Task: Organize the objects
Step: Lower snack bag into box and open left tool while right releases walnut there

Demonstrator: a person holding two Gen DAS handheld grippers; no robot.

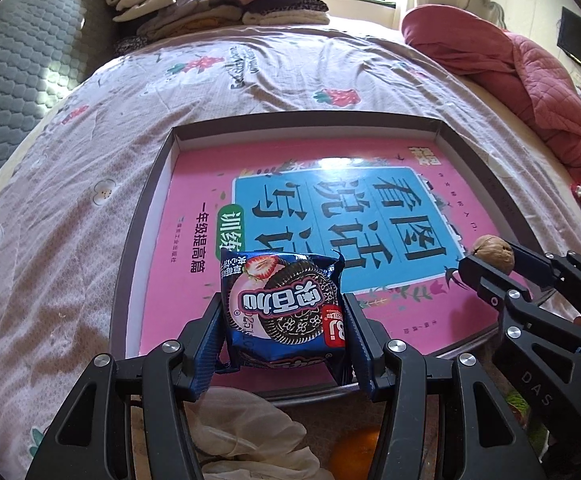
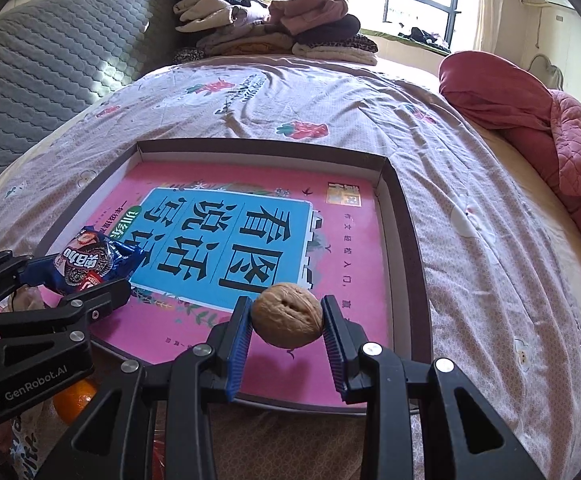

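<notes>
Right wrist view, tan wrinkled walnut (image 2: 286, 315), clamped

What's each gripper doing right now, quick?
Left gripper: closed on the cookie packet.
Right gripper: closed on the walnut.

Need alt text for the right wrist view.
The right hand-held gripper holds a walnut over a pink book lying in a shallow box on a bed. At left, the left hand-held gripper holds a cookie packet.

The right gripper (image 2: 286, 316) is pinching a walnut (image 2: 286, 315) above the shallow box's (image 2: 406, 216) near edge, the cookie packet (image 2: 90, 264) hanging over its left side.
</notes>
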